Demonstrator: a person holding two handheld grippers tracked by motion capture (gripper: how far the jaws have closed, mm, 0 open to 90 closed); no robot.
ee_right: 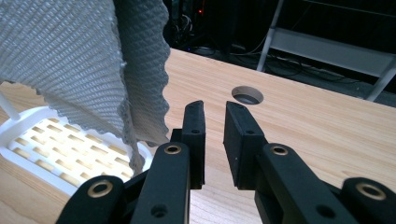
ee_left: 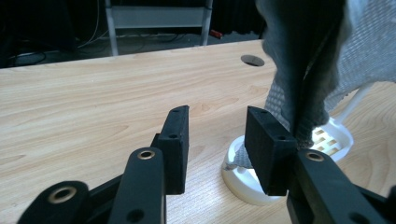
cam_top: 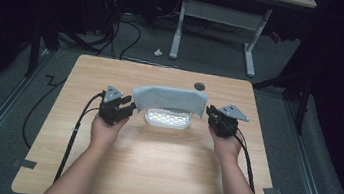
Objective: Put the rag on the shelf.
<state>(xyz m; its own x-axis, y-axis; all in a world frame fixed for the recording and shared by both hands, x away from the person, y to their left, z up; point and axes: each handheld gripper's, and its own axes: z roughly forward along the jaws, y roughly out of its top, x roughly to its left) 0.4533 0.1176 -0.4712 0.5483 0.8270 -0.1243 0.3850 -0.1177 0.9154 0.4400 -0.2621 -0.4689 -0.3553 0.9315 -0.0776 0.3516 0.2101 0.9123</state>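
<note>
A grey textured cloth (cam_top: 170, 98) hangs draped over the raised white rail of a white slotted tray (cam_top: 168, 119) at the middle of the wooden table (cam_top: 151, 165). My left gripper (cam_top: 126, 107) stands open at the cloth's left end. In the left gripper view its jaws (ee_left: 217, 114) hold nothing, and the cloth (ee_left: 303, 60) hangs just past the right jaw, above the tray (ee_left: 243, 184). My right gripper (cam_top: 210, 114) sits at the cloth's right end. Its jaws (ee_right: 215, 108) are narrowly open and empty, with the cloth (ee_right: 70, 51) and tray (ee_right: 56, 149) to their left.
A round cable hole (cam_top: 199, 86) lies in the table behind the tray. A white-legged desk (cam_top: 220, 17) stands on the floor beyond the table. Black cables (cam_top: 74, 134) trail from the left gripper off the table's near edge. Bare wood lies in front of the tray.
</note>
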